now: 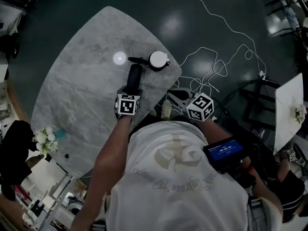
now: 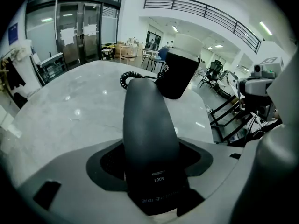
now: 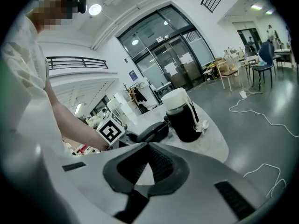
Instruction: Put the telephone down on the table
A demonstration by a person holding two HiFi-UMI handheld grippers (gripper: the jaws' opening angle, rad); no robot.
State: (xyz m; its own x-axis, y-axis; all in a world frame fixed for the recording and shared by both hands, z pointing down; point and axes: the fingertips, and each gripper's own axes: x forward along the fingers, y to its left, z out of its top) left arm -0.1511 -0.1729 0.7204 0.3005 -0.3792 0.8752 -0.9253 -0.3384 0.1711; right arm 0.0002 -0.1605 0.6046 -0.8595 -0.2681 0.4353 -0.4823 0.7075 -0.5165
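Grey-veined marble tabletop (image 1: 82,90) below, broad and mostly bare. Found the left hand-held gripper (image 2: 152,164) clamped on the butt end of the black telephone handset (image 2: 147,120), pads (image 2: 110,160) set wide to either side and pressed to its flanks, as far as could be judged. Saw the handset pointing away across the tabletop, low over the stone, its far end just beside a black container with a white lid (image 2: 180,69). Could not tell whether that far end already touched the marble. Noted a coiled cord (image 2: 125,78) curling from the handset's tip toward the container. Found the right hand-held gripper (image 3: 147,164) empty, jaws together, held off the tabletop's near edge, close to the body and apart from the handset.

Judged the step in hand to be the lowering itself: handset low at its spot, not yet let go. Reckoned the task well along, with only the set-down and the release left. Judged the next move to call for easing the held end down to rest the whole length flat, then spreading the jaws and drawing straight back along the handset's line. Flagged two risks: nudging the container with the far end, and snagging the cord on the retreat.
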